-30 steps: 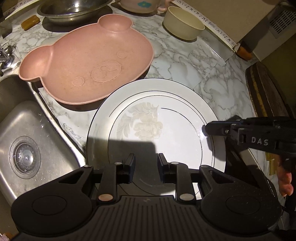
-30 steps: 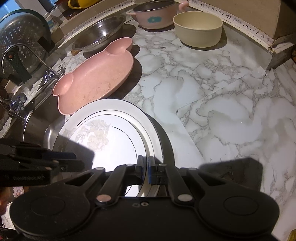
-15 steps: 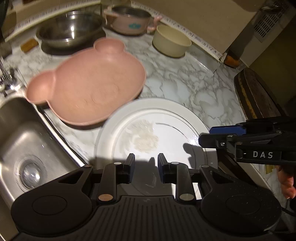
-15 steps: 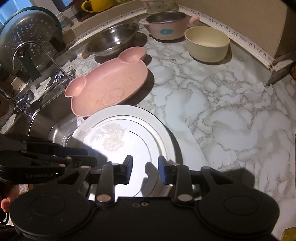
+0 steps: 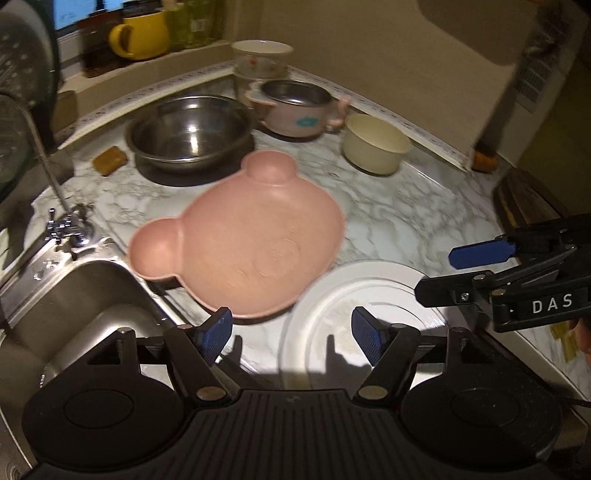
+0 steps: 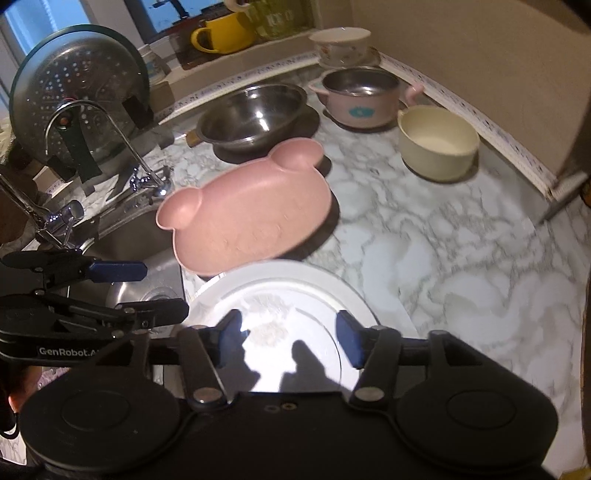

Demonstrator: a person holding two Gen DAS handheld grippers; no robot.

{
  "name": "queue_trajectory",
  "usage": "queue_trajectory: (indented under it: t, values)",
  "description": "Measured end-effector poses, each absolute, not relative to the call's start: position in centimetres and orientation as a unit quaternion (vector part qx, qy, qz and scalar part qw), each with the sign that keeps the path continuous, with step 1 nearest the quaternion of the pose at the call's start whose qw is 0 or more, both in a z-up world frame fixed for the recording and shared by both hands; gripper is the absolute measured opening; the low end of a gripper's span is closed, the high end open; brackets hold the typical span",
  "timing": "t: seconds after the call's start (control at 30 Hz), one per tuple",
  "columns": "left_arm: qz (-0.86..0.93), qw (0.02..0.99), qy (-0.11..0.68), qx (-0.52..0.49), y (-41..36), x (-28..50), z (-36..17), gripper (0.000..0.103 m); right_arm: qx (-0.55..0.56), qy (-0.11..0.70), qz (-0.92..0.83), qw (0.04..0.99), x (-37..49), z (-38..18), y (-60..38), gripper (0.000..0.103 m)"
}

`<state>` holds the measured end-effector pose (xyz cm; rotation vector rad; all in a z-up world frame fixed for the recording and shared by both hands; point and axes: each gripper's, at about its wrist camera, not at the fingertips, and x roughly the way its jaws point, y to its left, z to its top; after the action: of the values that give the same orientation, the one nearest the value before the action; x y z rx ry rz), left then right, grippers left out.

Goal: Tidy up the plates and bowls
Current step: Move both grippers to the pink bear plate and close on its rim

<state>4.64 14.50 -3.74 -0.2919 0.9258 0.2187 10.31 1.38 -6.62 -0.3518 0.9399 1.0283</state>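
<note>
A white plate with a faint flower print [image 5: 369, 306] [image 6: 288, 295] lies on the marble counter at the front. A pink bear-shaped plate [image 5: 247, 236] [image 6: 243, 218] lies behind it beside the sink. My left gripper [image 5: 291, 334] is open and empty, above the gap between both plates. My right gripper [image 6: 288, 334] is open and empty above the white plate; it also shows in the left wrist view [image 5: 465, 275]. A steel bowl [image 5: 188, 131] [image 6: 251, 114], a pink handled bowl [image 5: 295, 107] [image 6: 360, 96] and a cream bowl [image 5: 375, 142] [image 6: 437, 140] stand at the back.
The steel sink [image 5: 74, 317] [image 6: 147, 254] with its tap [image 6: 107, 147] lies to the left. A stack of small bowls [image 5: 260, 61] [image 6: 341, 46] stands in the back corner. A yellow mug [image 5: 142, 35] [image 6: 225, 33] sits on the sill. A colander lid [image 6: 74, 96] leans at the left.
Both grippers have pulled back and risen from the white plate. The right gripper let go of the plate rim, and both jaws have opened wide.
</note>
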Motion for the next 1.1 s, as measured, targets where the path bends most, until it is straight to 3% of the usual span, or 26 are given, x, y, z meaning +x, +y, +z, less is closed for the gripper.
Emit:
queue_trajectory:
  t: [0.1,0.17,0.43,0.53,0.63,0.97,1.1]
  values:
    - [0.137,0.874,0.442,-0.147,15.5,4.9,-4.0,0.071,-0.177,0.419,0.488,0.745,11.1,-6.4,2.8,0.068]
    - [0.153,0.873,0.438,-0.148,16.0,5.2,-4.2,0.072,-0.186,0.413,0.504,0.735,11.9,-6.4,3.8,0.079]
    - [0.206,0.865,0.415,-0.192,18.2,6.5,-5.1,0.08,-0.215,0.383,0.547,0.712,14.8,-6.5,6.7,0.095]
    - [0.213,0.864,0.405,-0.208,18.9,7.0,-5.4,0.082,-0.217,0.385,0.552,0.707,16.4,-6.8,7.6,0.097]
    - [0.227,0.856,0.411,-0.217,19.5,7.7,-6.4,0.094,-0.217,0.379,0.549,0.713,17.8,-7.2,8.4,0.098]
    - [0.271,0.818,0.439,-0.254,21.6,9.0,-10.3,0.094,-0.236,0.375,0.552,0.706,20.7,-9.7,12.2,0.097]
    - [0.275,0.813,0.43,-0.281,22.0,8.9,-10.6,0.094,-0.246,0.385,0.556,0.694,21.1,-10.7,13.3,0.088]
